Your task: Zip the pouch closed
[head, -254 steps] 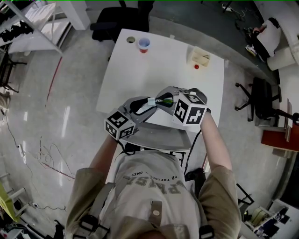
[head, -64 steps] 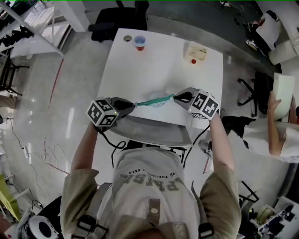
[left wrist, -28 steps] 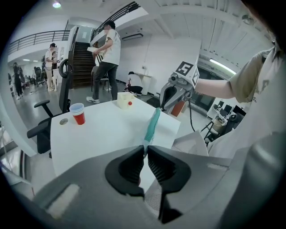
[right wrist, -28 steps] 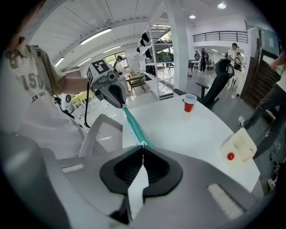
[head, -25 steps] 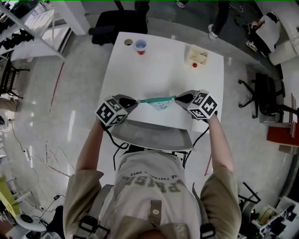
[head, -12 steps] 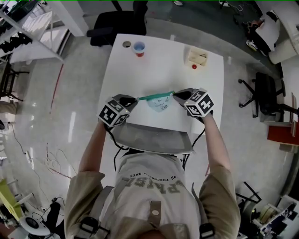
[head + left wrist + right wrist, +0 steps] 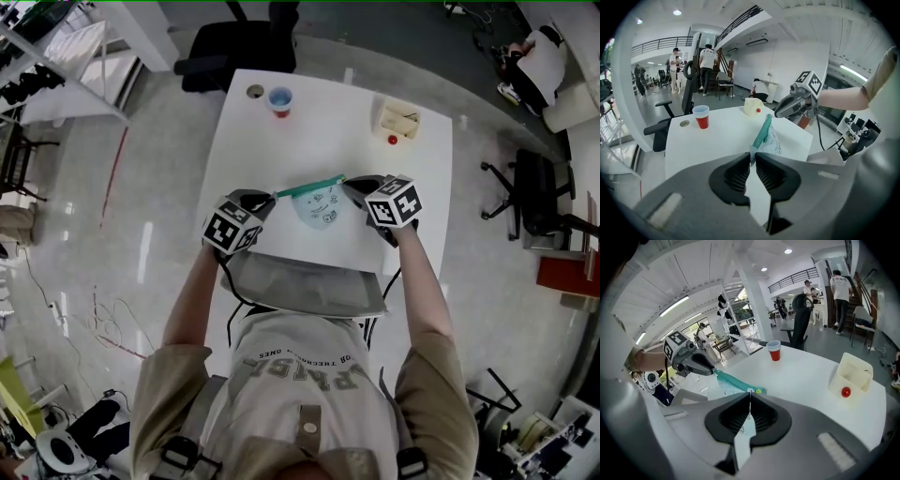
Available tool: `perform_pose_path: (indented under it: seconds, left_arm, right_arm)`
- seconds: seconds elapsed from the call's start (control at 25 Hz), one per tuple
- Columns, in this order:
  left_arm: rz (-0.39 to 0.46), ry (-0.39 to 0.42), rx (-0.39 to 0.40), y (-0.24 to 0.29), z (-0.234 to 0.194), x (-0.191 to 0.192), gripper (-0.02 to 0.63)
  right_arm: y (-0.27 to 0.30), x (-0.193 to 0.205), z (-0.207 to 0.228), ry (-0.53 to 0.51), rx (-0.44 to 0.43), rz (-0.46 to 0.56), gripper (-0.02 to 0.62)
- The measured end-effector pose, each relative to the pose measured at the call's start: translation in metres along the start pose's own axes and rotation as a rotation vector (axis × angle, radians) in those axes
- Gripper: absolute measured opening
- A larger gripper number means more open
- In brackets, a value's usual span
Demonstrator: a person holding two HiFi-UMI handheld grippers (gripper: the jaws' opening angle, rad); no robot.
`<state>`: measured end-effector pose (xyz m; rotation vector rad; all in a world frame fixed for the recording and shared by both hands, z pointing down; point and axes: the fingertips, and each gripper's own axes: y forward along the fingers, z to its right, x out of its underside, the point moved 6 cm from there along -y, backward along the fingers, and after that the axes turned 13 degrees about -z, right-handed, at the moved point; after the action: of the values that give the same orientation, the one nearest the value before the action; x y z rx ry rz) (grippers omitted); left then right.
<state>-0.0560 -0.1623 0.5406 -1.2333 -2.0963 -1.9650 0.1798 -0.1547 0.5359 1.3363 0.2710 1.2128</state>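
**mk_tinker:** How's the person holding the two tools here?

**rigwatcher:** Both forearms reach out ahead over the near side of the white tabletop (image 7: 281, 141). The left gripper (image 7: 273, 196) and right gripper (image 7: 347, 185) tip forward and down, noses angled in toward each other. The marker cubes sit nearest the person.

**mk_tinker:** And the pouch?

**rigwatcher:** The pouch (image 7: 317, 208) is strung between the two noses. Its teal zip edge (image 7: 309, 187) is on top and pulled straight. The long axis runs side to side across the person, and in the head view the right end sits a bit farther out than the left. The pale printed body hangs under the zip, over the near half of the tabletop. Can't tell if the bottom touches the surface.

**mk_tinker:** Jaws?

**rigwatcher:** In the left gripper view the jaws are clamped on the near corner of the zip edge, with just a sliver of gap. In the right gripper view the jaws are pressed fully together, pinching the thin bit at the other end of the zip.

**mk_tinker:** Other stuff?

**rigwatcher:** There's a red cup (image 7: 279, 96) and a white box (image 7: 398, 117) at the far side, well apart from the pouch.
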Motion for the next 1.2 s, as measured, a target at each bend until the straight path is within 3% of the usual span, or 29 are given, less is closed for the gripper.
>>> perform_pose_path:
  seconds: [0.4,0.84,1.2]
  left_arm:
    - [-0.023,-0.128,-0.032,0.025,-0.025,0.008,0.137]
    - [-0.009,-0.139,-0.047,0.032,-0.034,0.011,0.276]
    - [0.01,-0.132,-0.027,0.032,-0.03,0.01,0.276]
  right_arm:
    - [0.042,-0.005,0.022,0.084,-0.011,0.015,0.005]
    - [0.077,-0.008,0.039,0.158,0.015,-0.009,0.005]
    - [0.095,0.002,0.055,0.195,0.053,-0.06,0.005]
